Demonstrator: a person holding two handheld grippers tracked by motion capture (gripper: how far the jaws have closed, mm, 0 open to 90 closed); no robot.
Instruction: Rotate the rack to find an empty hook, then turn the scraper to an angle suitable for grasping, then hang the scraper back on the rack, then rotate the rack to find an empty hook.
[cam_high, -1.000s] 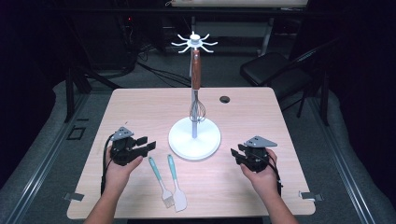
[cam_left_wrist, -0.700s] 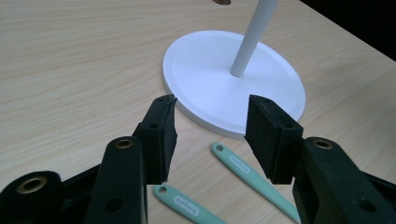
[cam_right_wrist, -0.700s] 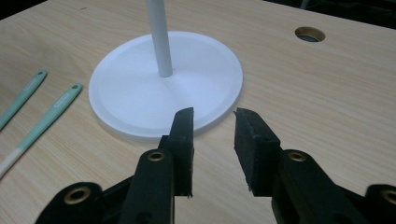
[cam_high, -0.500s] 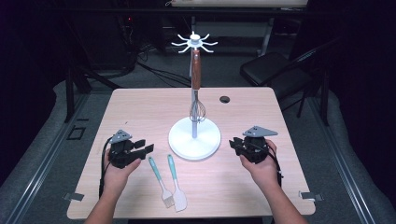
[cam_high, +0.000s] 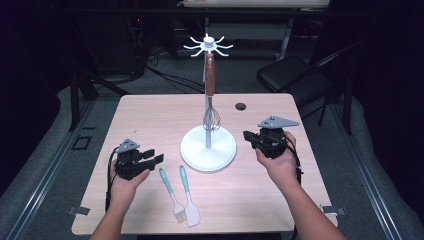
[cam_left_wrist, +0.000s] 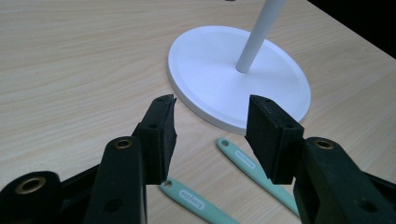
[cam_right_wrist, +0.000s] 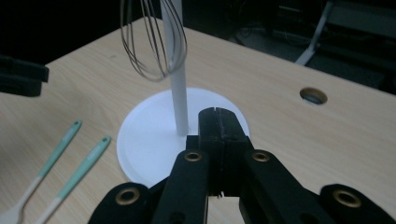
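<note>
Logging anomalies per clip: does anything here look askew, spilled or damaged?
Nothing stands out. The whisk hangs straight on the white stand, and the two teal-handled utensils lie side by side on the table.

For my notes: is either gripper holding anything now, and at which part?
Nothing is held. The left gripper is open above the table; the right gripper has just closed, with nothing between its jaws.

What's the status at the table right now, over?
Left hand-held gripper open, empty, by the two teal utensils. Right hand-held gripper just closed, shut on nothing. Whisk hangs on the stand. Nothing in the way.
</note>
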